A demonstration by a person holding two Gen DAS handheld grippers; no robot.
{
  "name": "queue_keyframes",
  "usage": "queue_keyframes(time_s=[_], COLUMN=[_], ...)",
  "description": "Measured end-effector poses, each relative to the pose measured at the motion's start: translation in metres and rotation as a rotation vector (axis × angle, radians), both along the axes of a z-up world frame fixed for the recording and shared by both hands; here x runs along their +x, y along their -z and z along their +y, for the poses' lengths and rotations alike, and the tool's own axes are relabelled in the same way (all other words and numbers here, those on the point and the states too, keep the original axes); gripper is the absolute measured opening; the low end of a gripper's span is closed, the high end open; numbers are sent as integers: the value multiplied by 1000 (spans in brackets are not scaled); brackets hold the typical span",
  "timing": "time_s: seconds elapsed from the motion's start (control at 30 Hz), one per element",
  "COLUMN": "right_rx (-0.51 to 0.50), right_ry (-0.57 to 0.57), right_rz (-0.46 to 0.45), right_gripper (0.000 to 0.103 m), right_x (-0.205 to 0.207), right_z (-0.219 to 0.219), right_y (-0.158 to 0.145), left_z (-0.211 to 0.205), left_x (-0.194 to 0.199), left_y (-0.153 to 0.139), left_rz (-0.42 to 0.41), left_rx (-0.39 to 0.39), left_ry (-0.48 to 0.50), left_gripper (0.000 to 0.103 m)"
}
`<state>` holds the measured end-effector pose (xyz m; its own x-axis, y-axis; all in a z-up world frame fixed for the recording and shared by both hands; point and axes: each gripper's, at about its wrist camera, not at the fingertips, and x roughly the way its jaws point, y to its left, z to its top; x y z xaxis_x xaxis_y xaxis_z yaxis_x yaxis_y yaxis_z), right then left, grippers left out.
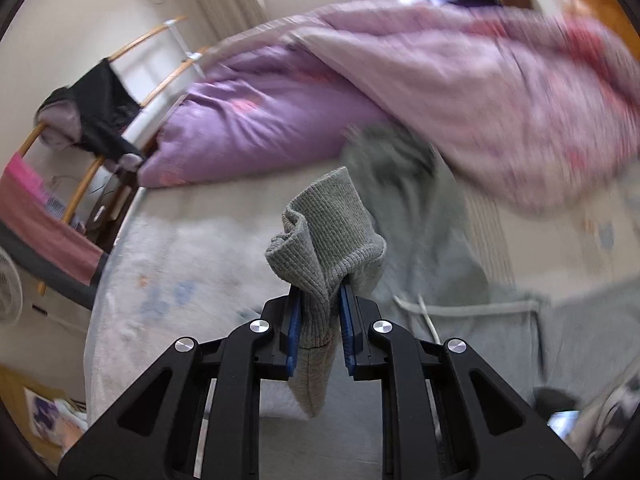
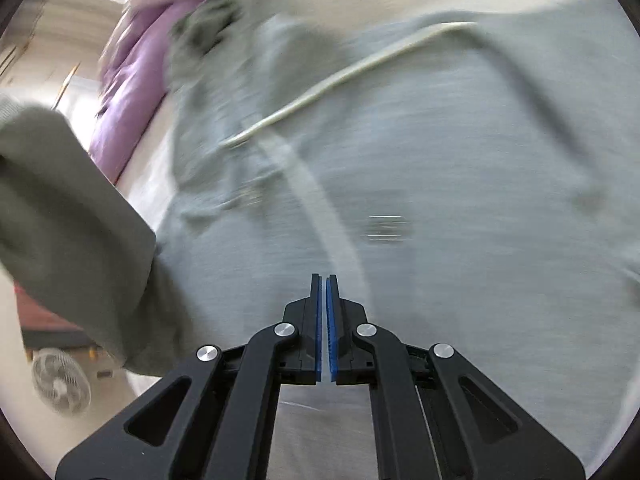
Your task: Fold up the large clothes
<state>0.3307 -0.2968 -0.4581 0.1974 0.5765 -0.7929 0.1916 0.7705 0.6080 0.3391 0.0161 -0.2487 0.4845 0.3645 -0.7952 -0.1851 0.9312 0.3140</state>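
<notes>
A large grey-green hoodie (image 1: 432, 240) lies spread on the bed, hood towards the quilt, white drawstring (image 1: 428, 316) showing. My left gripper (image 1: 320, 312) is shut on the ribbed cuff (image 1: 328, 236) of one sleeve and holds it up above the bed. In the right wrist view the hoodie's body (image 2: 460, 168) fills the frame, blurred, with the drawstring (image 2: 340, 80) across it and the lifted sleeve (image 2: 68, 216) at the left. My right gripper (image 2: 324, 284) is shut and empty just above the hoodie's body.
A purple and pink quilt (image 1: 360, 92) is heaped along the far side of the bed. A wooden rack (image 1: 92, 128) with dark clothes stands beyond the bed's left edge. A white fan (image 2: 60, 380) stands on the floor to the left.
</notes>
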Motion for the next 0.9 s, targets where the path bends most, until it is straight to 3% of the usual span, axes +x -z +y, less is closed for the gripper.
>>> queue_keyframes(time_s=[0.13, 0.3, 0.6, 0.67, 0.7, 0.73, 0.8, 0.9], right_rx=[-47, -87, -139, -155, -160, -164, -172, -186], right_ry=[160, 243, 226, 215, 211, 212, 215, 217], right_rz=[51, 56, 22, 18, 19, 17, 11, 7], right_gripper=[2, 3, 2, 3, 5, 6, 6, 6], right_x=[-27, -47, -45, -44, -44, -44, -44, -41], right_z=[-64, -113, -123, -121, -120, -121, -122, -122], right_y=[10, 15, 4, 2, 1, 0, -3, -9], left_z=[-41, -76, -100, -103, -104, -104, -103, -88], left_x=[-6, -20, -43, -44, -46, -50, -56, -63], left_y=[67, 137, 182, 191, 191, 187, 177, 158], left_rz=[90, 198, 261, 309, 315, 312, 303, 295], left_rx=[-10, -35, -51, -114, -136, -170, -210, -248], left_ry=[50, 113, 155, 216, 246, 290, 328, 330], left_gripper=[17, 17, 18, 24, 37, 58, 78, 81])
